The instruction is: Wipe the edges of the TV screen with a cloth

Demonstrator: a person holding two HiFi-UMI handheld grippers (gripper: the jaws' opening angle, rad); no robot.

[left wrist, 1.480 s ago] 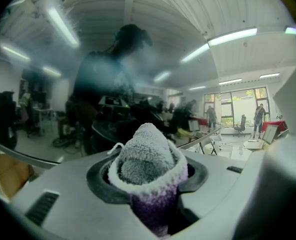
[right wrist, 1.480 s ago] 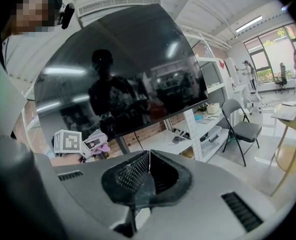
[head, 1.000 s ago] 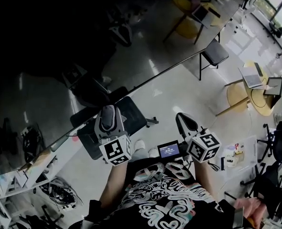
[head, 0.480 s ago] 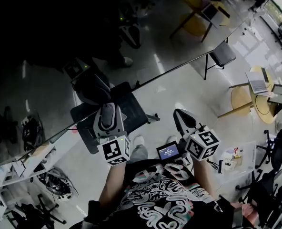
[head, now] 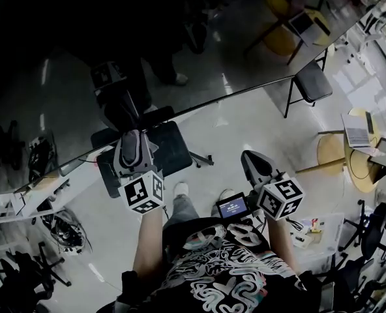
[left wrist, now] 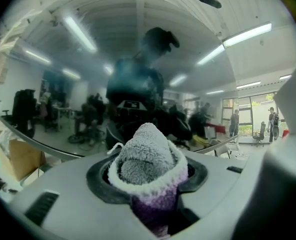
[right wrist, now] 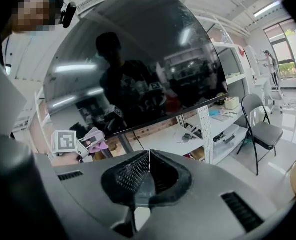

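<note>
The left gripper [left wrist: 148, 186] pinches a bunched grey-and-purple cloth [left wrist: 147, 151] by its base, with the fluffy tip free and facing the TV screen [left wrist: 63, 69] near its lower edge. The right gripper [right wrist: 148, 170] is closed on nothing. The cloth looks soft and light, and the glossy panel probably needs gentle pressure.

On my feed a pale, glossy floor [head: 258, 129] carried nearly everything. A black folding chair [head: 313, 82] stood on it, near a round yellow table [head: 328, 150], and a laptop [head: 357, 135] lay on that table's top. Below the TV screen [right wrist: 138, 59] I saw a white table [right wrist: 160, 143] with a few loose items on it, too small for me to name. Just beside it stood a white shelf rack [right wrist: 206, 121] with a small box [right wrist: 231, 102] on its upper shelf.
</note>
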